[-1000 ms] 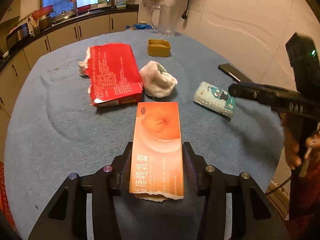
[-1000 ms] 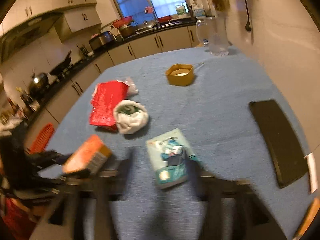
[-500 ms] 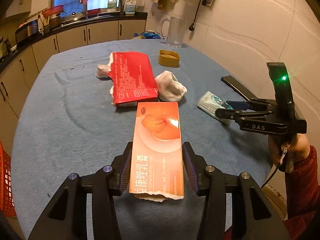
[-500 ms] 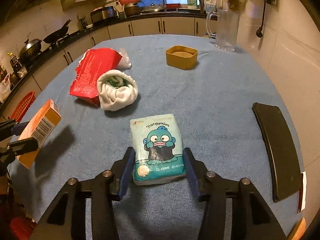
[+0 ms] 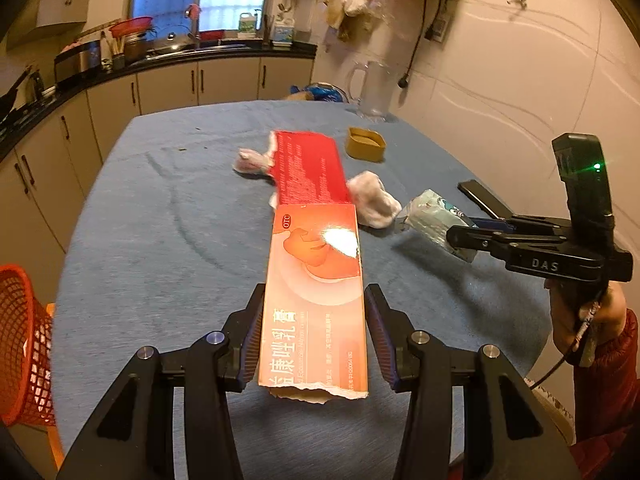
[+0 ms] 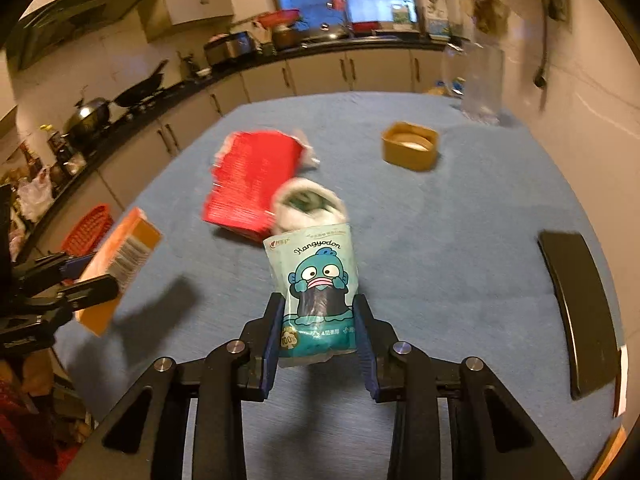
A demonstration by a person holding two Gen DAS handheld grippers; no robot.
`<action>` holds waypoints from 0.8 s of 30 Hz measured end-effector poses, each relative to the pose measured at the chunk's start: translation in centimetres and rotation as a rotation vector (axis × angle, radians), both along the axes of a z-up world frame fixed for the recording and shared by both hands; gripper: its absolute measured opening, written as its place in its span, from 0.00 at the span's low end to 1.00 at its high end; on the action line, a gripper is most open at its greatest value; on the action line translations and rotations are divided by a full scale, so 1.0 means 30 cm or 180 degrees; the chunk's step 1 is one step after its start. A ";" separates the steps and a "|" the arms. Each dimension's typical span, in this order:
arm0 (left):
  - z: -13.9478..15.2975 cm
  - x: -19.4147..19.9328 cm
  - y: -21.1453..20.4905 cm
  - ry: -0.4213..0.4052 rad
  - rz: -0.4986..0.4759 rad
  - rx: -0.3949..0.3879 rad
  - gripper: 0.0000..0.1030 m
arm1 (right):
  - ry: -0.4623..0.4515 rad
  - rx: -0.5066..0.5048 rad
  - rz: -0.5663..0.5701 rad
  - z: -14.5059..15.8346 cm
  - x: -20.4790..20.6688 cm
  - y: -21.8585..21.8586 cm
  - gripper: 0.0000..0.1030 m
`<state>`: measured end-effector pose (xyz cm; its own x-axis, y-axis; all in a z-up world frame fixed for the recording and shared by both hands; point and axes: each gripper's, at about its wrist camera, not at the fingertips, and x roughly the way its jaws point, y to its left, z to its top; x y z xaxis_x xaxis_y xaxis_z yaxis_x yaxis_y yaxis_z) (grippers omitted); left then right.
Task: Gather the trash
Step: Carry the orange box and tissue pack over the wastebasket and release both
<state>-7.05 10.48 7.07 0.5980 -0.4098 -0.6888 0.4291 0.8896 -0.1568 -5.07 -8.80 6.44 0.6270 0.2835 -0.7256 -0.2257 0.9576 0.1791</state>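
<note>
the left claw (image 5: 314, 334) clenches a torn orange box (image 5: 314, 296). the right claw (image 6: 318, 334) clenches a teal tissue pack (image 6: 318, 288), both above the blue bench (image 6: 460, 248).

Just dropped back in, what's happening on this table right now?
A person is clearing trash with a hand-held gripper in each hand. The left hand-held gripper is shut on the orange ointment box, held above the blue tablecloth. The right hand-held gripper is shut on the Hangyodon tissue pack, also lifted. The red box, a white crumpled wad and a small yellow container lie on the table. An orange mesh basket stands off the table's left edge.
</note>
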 end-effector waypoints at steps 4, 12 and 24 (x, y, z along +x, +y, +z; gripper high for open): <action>0.018 -0.006 0.072 -0.0045 0.0145 -0.0027 0.45 | -0.0022 0.0138 0.0186 0.048 0.016 0.088 0.35; 0.078 -0.045 0.312 -0.0207 0.0595 -0.0121 0.45 | 0.0100 0.0416 0.0606 0.095 0.084 0.319 0.35; 0.137 -0.127 0.788 -0.0337 0.1472 -0.0124 0.45 | 0.0209 0.0512 0.1308 0.152 0.150 0.788 0.35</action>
<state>-10.87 34.12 11.16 0.7899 -0.1084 -0.6036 0.0049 0.9853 -0.1705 -0.58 14.85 11.01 0.3928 0.6120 -0.6864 -0.5648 0.7496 0.3451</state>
